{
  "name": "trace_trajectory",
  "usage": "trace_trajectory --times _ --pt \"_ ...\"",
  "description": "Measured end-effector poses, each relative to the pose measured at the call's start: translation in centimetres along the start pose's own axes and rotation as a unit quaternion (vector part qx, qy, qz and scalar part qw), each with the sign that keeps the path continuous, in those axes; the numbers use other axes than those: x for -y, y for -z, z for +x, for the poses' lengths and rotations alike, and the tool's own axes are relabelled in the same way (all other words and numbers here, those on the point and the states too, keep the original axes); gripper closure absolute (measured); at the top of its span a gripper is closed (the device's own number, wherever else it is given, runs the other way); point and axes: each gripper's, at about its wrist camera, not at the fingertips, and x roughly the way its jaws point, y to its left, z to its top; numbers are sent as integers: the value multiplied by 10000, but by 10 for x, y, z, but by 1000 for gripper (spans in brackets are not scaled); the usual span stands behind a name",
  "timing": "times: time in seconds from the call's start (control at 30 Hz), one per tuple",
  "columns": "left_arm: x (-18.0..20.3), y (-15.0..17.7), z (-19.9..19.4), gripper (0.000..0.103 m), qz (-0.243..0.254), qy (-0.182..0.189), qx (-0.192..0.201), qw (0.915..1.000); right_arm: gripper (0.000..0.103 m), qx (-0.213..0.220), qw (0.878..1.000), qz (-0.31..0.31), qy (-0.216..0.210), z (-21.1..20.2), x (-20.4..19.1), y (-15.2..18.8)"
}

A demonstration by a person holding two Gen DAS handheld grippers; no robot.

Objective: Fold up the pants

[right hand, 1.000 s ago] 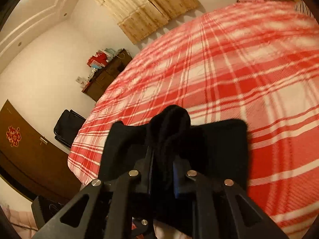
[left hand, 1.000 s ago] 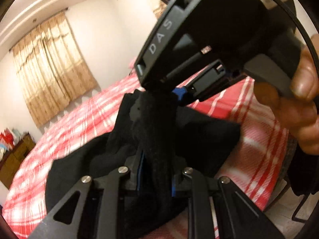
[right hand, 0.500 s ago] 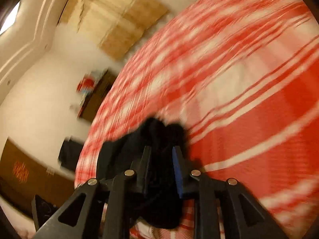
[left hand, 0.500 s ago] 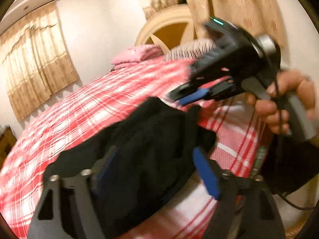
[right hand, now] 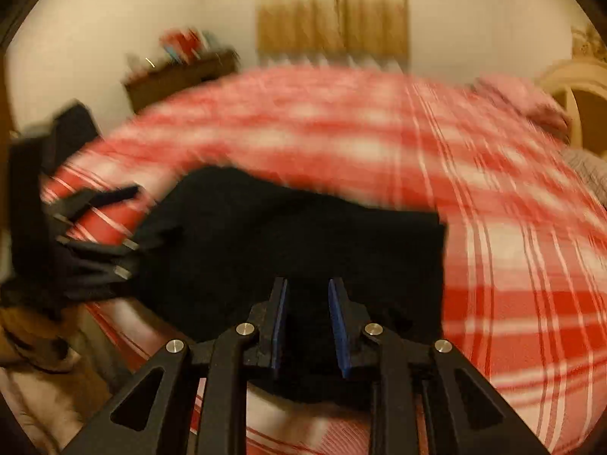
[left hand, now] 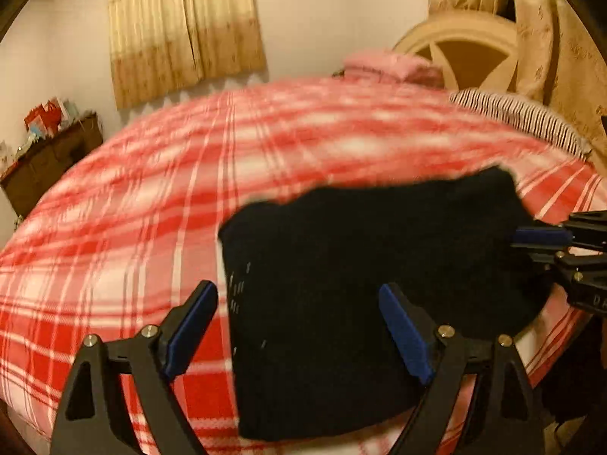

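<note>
L-wrist only: striped pillow point(left hand: 519, 117) w/ headboard point(left hand: 466, 53).

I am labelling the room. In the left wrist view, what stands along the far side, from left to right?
In order: cabinet, curtain, pink pillow, striped pillow.

One folded black pair of pants point(left hand: 364, 284), two black blue-padded hand-held grippers — left point(left hand: 299, 335) and right point(right hand: 306, 326) — one red-plaid bed point(left hand: 151, 204).
</note>
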Motion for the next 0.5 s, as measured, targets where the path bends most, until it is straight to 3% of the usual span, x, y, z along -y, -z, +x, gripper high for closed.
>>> trace_trajectory --times 0.2,0.27,0.4,0.47,0.5 --pt "-10 19 3 12 -189 230 -164 9994 80 58 9920 986 -781 -25 40 36" --pt "-10 20 4 12 -222 301 -216 9991 80 -99 9910 1067 -797 -26 37 35" --pt "-13 26 -12 12 -42 349 -211 9992 80 -448 9971 561 -244 -34 19 14" --pt "-20 32 -26 12 44 406 -96 9991 79 -155 9989 196 388 -49 8 5" --pt "-23 35 -35 12 105 387 14 9992 79 -20 9988 96 471 -53 5 2"
